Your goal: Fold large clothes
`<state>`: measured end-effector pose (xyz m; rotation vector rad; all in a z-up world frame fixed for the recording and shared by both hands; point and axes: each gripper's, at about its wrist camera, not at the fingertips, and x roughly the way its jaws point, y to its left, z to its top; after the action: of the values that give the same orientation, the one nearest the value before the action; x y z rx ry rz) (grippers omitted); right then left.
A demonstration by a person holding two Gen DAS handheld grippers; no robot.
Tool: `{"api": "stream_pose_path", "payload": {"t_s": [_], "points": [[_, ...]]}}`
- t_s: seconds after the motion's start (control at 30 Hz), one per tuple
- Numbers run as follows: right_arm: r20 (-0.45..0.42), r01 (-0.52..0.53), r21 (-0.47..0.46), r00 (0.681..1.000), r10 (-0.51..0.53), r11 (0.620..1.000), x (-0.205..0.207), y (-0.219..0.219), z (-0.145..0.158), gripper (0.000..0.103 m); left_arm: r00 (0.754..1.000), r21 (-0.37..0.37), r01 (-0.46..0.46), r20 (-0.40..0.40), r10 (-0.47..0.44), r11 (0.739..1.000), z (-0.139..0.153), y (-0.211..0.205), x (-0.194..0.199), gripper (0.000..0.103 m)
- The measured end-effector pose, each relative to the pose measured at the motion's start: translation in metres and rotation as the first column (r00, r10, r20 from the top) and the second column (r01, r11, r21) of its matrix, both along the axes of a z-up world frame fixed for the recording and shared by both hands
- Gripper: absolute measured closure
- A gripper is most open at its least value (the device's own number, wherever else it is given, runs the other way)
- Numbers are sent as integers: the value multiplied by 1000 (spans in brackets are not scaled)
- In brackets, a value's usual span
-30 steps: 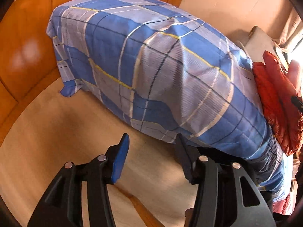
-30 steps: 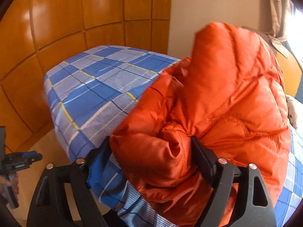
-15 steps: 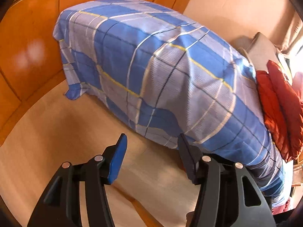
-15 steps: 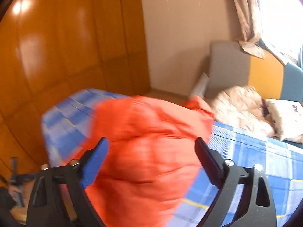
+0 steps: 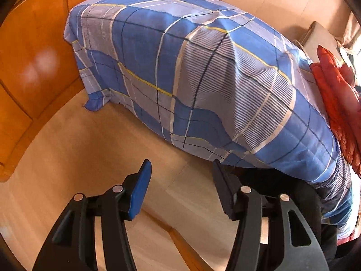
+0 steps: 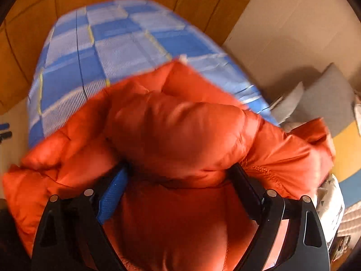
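1. Right wrist view: the right hand-held gripper (image 6: 178, 176) has its jaws spread wide, with the orange puffer jacket (image 6: 180, 135) bunched between them, over the plaid-covered bed (image 6: 117, 45).
2. Left hand-held gripper (image 5: 180, 171) gapes empty above the floor (image 5: 90, 146), well apart from the jacket.

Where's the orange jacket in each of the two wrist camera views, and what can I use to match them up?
Left wrist: the orange jacket lies at the far right edge, on the bed.
Right wrist: it fills the centre and bottom, bunched between the jaws of the right gripper.
Shared landmark: the blue plaid bedspread, which spans the middle of the left view and sits top left behind the jacket in the right view.
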<state>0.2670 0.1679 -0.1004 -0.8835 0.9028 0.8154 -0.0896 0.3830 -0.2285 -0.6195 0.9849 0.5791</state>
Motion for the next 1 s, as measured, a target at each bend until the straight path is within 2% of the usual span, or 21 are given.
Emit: {"api": "stream_pose_path", "payload": {"t_s": [0.17,0.3,0.37,0.43,0.57,0.63,0.7,0.8,0.93,1.0], "points": [[-36,26,-28,999,-27,999,12,-3,-26,11,999,31,25,36,-26,999,13,-5,3,49],[26,32,-23,999,-31,999,2,-6,-12,11,995,60,44,90,-50,997,32,-11,4,46],[57,66,17,996,-67,998,-2,-10,1,11,992,74,56,106,-64,996,39,-14,5,41],[81,94,102,991,-103,990,-13,-21,22,11,990,93,71,116,-81,993,46,-19,7,38],[76,142,221,984,-162,965,-33,-54,55,10,979,117,119,154,-137,986,68,-31,19,32],[38,185,284,978,-204,941,-40,-78,67,7,967,151,153,179,-179,977,83,-40,30,29],[0,235,331,968,-249,914,-45,-104,76,6,945,166,191,235,-227,967,102,-51,46,24],[-92,334,405,941,-326,851,-50,-149,81,4,912,177,242,295,-286,954,122,-66,71,19],[-194,475,461,878,-437,750,-60,-209,73,4,841,177,356,369,-397,918,145,-91,119,16],[-240,529,476,847,-475,703,-66,-231,66,4,798,177,424,391,-459,888,154,-106,146,14]]}}
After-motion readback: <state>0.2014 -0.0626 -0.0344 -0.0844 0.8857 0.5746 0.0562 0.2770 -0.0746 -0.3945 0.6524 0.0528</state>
